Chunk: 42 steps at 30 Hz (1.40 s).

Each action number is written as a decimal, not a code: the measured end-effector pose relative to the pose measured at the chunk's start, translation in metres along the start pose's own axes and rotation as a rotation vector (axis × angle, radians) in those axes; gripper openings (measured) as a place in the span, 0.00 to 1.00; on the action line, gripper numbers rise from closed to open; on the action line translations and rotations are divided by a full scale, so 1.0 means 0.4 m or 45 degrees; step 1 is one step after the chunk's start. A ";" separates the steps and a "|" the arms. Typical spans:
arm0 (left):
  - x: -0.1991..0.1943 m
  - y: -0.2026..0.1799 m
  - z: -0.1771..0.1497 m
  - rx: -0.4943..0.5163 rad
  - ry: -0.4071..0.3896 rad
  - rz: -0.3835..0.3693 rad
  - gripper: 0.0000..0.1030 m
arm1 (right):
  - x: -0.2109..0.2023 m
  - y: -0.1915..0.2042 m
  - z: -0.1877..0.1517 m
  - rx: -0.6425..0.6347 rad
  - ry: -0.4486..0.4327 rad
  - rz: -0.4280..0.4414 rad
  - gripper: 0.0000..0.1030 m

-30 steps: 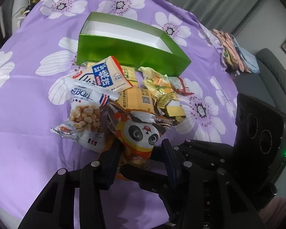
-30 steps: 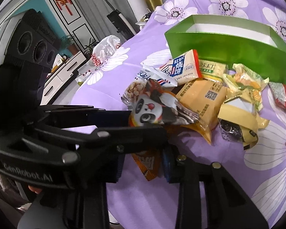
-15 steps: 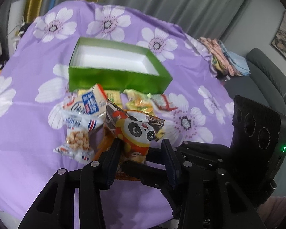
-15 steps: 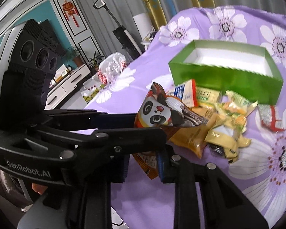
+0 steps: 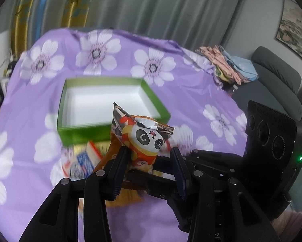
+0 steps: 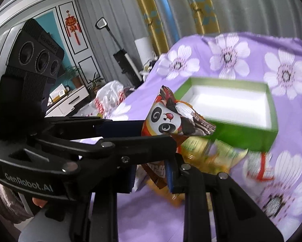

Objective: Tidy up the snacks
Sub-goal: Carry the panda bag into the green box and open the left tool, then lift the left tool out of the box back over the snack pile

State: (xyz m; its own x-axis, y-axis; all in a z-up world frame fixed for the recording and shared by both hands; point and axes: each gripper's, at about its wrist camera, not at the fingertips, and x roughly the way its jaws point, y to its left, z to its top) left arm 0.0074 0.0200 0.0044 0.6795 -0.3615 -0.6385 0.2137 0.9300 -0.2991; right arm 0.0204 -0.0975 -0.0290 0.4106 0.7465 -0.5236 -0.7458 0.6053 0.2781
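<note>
Progress: green box [image 5: 112, 102] at frame centre lay empty; both grippers [image 5: 149, 161] [image 6: 151, 169] clamped the panda packet [image 5: 143, 139]; other snacks [image 6: 215, 151] remained outside it.

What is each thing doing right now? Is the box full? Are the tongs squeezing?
box: open, empty.
panda bag: held up off the cloth by both tongs.
left tongs: shut on the panda bag.
right tongs: jaws have just been closing, shut on the panda bag's lower end.
other snacks: lying loose in front of the box.
</note>
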 end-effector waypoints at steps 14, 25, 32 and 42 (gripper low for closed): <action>0.131 0.086 0.145 -0.070 0.001 -0.030 0.42 | 0.100 -0.131 0.119 -0.001 -0.018 -0.051 0.24; 0.247 0.164 0.172 -0.167 0.073 -0.046 0.42 | 0.202 -0.208 0.132 0.075 0.051 -0.069 0.24; 0.301 0.219 0.179 -0.266 0.111 -0.045 0.45 | 0.256 -0.236 0.139 0.130 0.095 -0.131 0.35; 0.203 0.282 0.137 -0.340 0.043 0.111 0.83 | 0.138 -0.247 0.094 0.209 0.039 -0.169 0.57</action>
State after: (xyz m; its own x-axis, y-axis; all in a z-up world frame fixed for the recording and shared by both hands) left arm 0.1250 0.0992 -0.0425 0.6626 -0.2871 -0.6918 -0.0401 0.9087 -0.4156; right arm 0.1365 -0.1058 -0.0549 0.4818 0.6500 -0.5876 -0.5900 0.7365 0.3309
